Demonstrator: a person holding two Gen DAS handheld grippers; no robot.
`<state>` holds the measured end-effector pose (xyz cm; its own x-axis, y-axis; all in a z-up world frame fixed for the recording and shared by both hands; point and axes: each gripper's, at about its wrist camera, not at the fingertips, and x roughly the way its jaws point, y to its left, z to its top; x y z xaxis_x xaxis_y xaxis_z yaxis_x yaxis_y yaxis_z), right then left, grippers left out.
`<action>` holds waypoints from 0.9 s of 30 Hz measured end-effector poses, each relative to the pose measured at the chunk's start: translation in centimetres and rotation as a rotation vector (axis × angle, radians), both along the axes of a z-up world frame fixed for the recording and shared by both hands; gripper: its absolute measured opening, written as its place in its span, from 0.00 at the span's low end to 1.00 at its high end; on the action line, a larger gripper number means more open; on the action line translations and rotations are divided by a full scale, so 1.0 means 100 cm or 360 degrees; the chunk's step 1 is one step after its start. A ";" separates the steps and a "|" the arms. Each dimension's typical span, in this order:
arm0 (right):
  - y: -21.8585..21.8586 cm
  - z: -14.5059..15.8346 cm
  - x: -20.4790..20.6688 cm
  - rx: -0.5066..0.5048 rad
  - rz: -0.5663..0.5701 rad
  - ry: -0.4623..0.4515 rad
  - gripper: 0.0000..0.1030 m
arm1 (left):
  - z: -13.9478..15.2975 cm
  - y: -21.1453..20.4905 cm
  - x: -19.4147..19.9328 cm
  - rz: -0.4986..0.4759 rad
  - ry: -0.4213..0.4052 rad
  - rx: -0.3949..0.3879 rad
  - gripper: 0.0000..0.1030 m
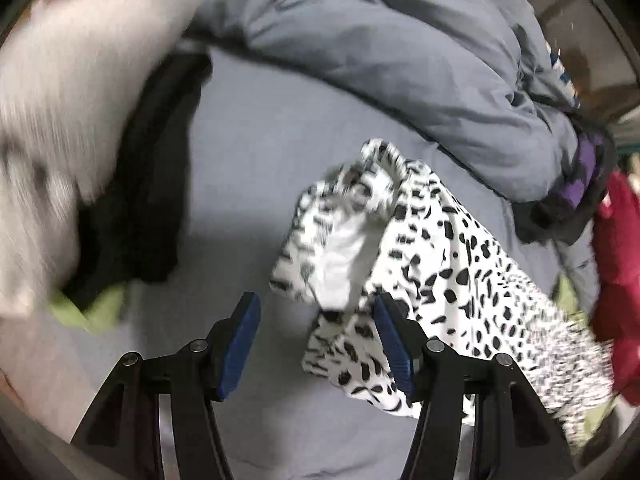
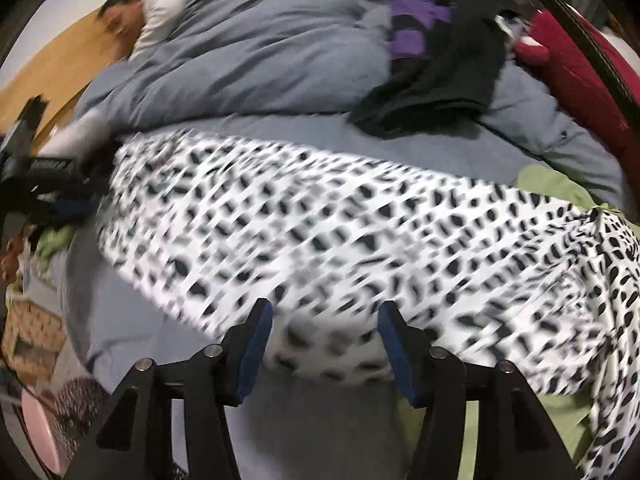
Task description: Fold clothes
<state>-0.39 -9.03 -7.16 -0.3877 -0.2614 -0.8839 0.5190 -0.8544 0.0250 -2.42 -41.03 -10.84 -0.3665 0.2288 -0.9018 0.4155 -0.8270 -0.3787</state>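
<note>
White garment scattered with black irregular spots. Blue-grey quilt over a paler grey-blue bed sheet. Black clothing beside purple-and-black stripes. Deep red fabric at the edge. Lime green cloth under a black piece. Black gripper arms with blue pads.

spotted garment motion-blurred, pale cloth smeared
</note>
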 end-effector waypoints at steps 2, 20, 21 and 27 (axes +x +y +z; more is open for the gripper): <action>0.003 -0.003 0.004 0.0044 -0.0016 0.0008 0.67 | -0.009 -0.002 0.007 0.0029 0.0013 0.0098 0.58; 0.124 -0.013 0.003 -0.0596 -0.0650 -0.0260 0.74 | -0.068 0.031 0.064 0.0820 0.0294 0.0824 0.58; 0.127 -0.018 -0.004 -0.0656 -0.0703 -0.0297 0.74 | -0.068 0.032 0.061 0.0824 0.0294 0.0817 0.58; 0.117 -0.023 -0.034 -0.0712 -0.0826 -0.0271 0.66 | -0.073 0.035 0.046 0.0806 0.0292 0.0767 0.28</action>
